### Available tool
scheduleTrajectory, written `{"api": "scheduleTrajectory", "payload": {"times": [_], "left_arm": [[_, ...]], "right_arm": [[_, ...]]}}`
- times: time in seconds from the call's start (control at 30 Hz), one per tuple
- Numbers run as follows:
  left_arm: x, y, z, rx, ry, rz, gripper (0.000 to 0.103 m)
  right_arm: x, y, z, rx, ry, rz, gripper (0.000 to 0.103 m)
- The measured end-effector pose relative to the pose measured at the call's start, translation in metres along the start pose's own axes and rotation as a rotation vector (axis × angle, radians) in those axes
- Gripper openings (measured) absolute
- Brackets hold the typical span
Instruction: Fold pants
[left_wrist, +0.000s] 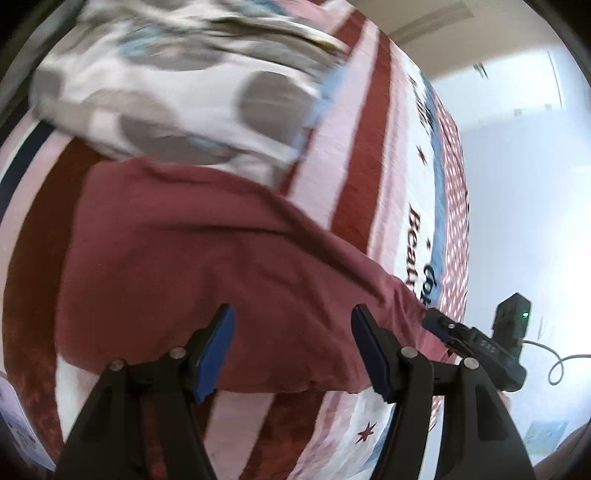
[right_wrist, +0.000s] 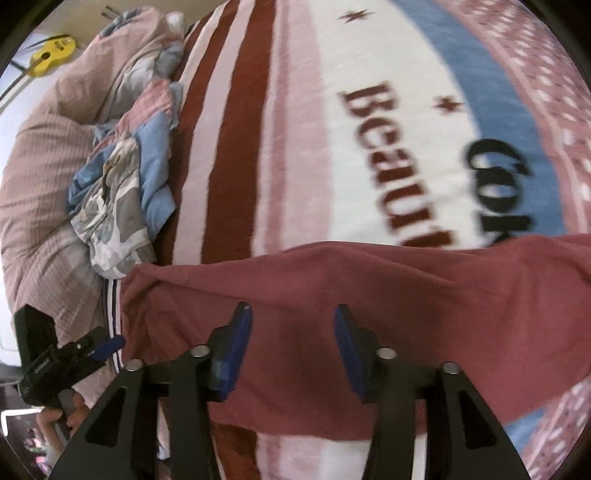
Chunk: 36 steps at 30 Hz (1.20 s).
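Observation:
Dark red pants (left_wrist: 192, 258) lie spread across a striped bed blanket (left_wrist: 354, 155); they also show in the right wrist view (right_wrist: 369, 288). My left gripper (left_wrist: 291, 321) is open, its blue pads hovering just above the near edge of the pants, holding nothing. My right gripper (right_wrist: 293, 325) is open too, just above the pants' near edge. The right gripper appears in the left wrist view (left_wrist: 476, 339) at the pants' right end. The left gripper appears in the right wrist view (right_wrist: 92, 350) at the pants' striped left end.
A heap of patterned white, grey and blue clothes (left_wrist: 177, 92) lies beyond the pants; it also shows in the right wrist view (right_wrist: 122, 184) next to a pink quilt (right_wrist: 40, 184). The bed's edge (left_wrist: 458, 206) drops off to a pale floor at the right.

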<state>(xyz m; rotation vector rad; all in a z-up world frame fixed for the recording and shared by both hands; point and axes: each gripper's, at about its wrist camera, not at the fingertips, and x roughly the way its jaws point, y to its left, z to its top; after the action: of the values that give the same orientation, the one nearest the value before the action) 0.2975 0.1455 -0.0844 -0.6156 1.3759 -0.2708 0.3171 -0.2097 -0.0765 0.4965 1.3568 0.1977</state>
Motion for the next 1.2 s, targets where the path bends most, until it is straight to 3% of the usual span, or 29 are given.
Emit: {"api": "scheduleTrajectory", "payload": {"times": [0.13, 0.33, 0.43, 0.53, 0.63, 0.93, 1.13, 1.2], "left_arm": [[0.013, -0.047, -0.007, 0.079, -0.015, 0.057, 0.061], [0.053, -0.119, -0.036, 0.118, -0.019, 0.105, 0.061], [0.070, -0.154, -0.051, 0.139, -0.016, 0.103, 0.061], [0.089, -0.187, -0.063, 0.176, -0.017, 0.110, 0.062], [0.103, -0.208, -0.075, 0.205, -0.013, 0.121, 0.065], [0.127, -0.221, -0.111, 0.215, -0.022, 0.128, 0.067], [0.141, -0.216, -0.120, 0.190, -0.024, 0.138, 0.067], [0.144, -0.218, -0.119, 0.195, -0.023, 0.147, 0.067]], "right_arm": [[-0.039, -0.043, -0.010, 0.033, -0.051, -0.033, 0.053], [-0.099, -0.145, -0.033, 0.116, -0.121, -0.117, 0.054], [-0.132, -0.192, -0.050, 0.112, -0.161, -0.246, 0.061], [-0.155, -0.231, -0.068, 0.116, -0.171, -0.311, 0.066], [-0.164, -0.264, -0.086, 0.152, -0.156, -0.298, 0.070], [-0.133, -0.292, -0.120, 0.100, -0.116, -0.269, 0.071], [-0.114, -0.287, -0.116, -0.037, -0.117, -0.401, 0.071], [-0.112, -0.287, -0.115, -0.067, -0.136, -0.450, 0.064]]}}
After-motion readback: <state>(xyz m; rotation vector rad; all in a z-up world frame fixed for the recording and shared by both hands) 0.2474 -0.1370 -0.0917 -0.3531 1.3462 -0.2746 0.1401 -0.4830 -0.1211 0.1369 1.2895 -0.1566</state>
